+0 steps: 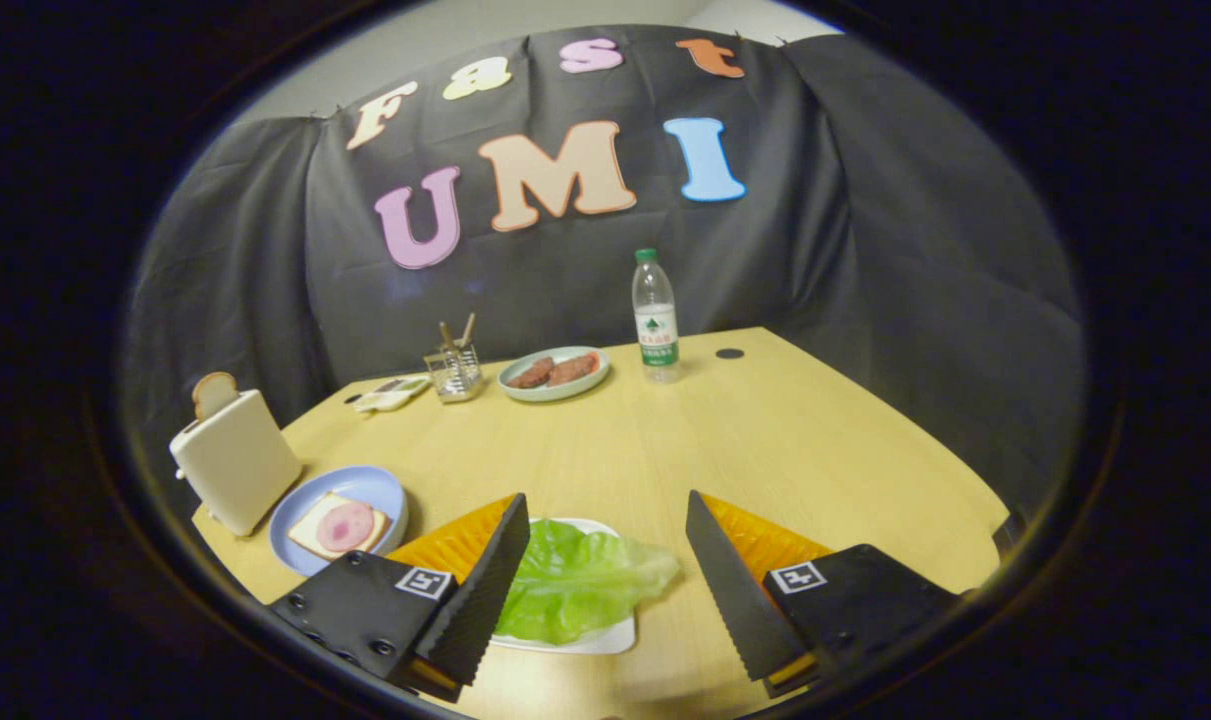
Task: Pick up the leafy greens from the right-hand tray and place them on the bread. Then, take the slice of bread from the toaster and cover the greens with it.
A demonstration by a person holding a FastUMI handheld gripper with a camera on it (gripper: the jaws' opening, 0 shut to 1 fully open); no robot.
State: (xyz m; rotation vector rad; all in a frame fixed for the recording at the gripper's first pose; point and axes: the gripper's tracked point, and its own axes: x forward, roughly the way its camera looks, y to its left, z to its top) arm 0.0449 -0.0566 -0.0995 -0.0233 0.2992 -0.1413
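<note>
Both fingers of the gripper (605, 525) stood wide apart and empty over the leafy greens (580, 580) on their white tray (605, 640), so a good grasp meant shifting slightly left, lowering, and pinching the leaf's raised fold gently.

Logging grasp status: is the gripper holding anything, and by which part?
Nothing held. The gripper has its jaws open, the leafy greens lying untouched between them.
</note>
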